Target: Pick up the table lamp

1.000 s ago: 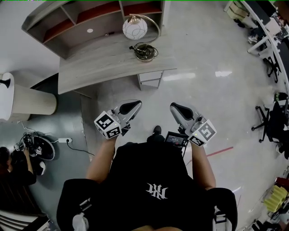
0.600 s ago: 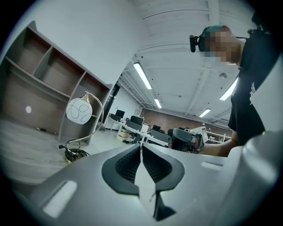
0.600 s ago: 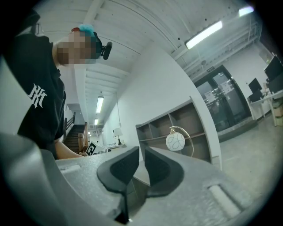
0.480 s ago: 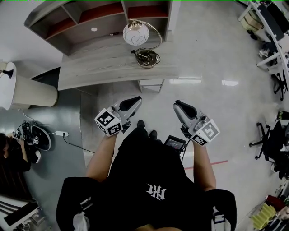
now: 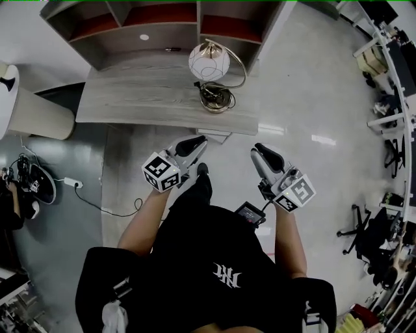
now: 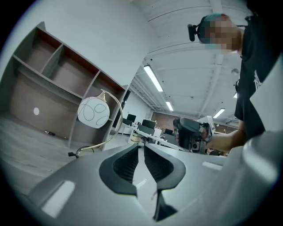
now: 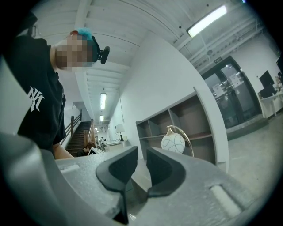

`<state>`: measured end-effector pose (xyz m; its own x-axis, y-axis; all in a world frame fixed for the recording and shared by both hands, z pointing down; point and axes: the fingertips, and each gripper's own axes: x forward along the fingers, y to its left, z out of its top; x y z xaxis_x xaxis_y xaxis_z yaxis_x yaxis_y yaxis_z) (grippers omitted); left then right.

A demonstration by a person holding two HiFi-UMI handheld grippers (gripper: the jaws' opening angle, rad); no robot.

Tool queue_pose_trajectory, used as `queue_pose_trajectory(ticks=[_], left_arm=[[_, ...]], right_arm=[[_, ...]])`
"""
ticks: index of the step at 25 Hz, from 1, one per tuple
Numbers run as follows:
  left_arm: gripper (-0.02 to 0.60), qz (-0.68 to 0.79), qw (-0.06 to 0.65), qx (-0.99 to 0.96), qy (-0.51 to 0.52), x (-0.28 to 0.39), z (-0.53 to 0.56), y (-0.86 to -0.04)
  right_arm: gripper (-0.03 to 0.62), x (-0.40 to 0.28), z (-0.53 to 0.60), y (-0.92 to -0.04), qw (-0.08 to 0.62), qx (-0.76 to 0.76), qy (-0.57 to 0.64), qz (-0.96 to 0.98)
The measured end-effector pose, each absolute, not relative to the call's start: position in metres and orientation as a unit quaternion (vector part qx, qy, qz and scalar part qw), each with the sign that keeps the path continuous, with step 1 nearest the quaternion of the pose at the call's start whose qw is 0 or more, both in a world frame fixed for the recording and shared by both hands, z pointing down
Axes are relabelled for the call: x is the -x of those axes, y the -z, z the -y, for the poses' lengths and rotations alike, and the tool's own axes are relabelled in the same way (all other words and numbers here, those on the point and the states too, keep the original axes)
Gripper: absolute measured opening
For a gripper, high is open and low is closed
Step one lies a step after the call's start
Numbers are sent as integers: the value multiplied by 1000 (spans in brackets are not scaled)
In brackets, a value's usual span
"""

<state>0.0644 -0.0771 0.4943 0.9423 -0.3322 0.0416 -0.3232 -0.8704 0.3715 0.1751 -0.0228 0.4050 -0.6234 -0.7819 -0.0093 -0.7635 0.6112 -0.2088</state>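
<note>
Brass and white glass make up the one table lamp (image 5: 212,78), which stands upright on the grey wood bench (image 5: 130,104), toward its right end and just in front of the shelf unit (image 5: 162,19). Its long axis runs vertically. One round base (image 5: 217,99) sits on the bench, a single curved arm (image 5: 244,64) arches up and over, and one white globe shade (image 5: 208,60) hangs from the arm's tip. I have two tongs, both held level and pointing toward the bench, well short of the lamp. The left tongs (image 5: 194,146) have just been opening and stand slightly apart with nothing between them. The right tongs (image 5: 264,155) have been opening too, a little wider, and are also empty.
</note>
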Motion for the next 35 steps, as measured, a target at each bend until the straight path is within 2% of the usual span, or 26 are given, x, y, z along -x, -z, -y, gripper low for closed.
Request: queue_pose_trajectory(ticks=[6,13,23,35], left_arm=[[58,228,163,-960,-2,-68,140,-509],[66,262,163,-951,-17,-71,189,-534],[94,314,137,-938,-48,-109,241,-559],[121,349,89,-926,-114,-145,281,-613]], right_arm=[[71,-187,92,-399,28,412,91,-906],[80,-201,164,-400,2,411,100,-906],[95,-209,246,-412,-43,364,95,-925],[129,-202,283,-424,-57,262,105,-958]])
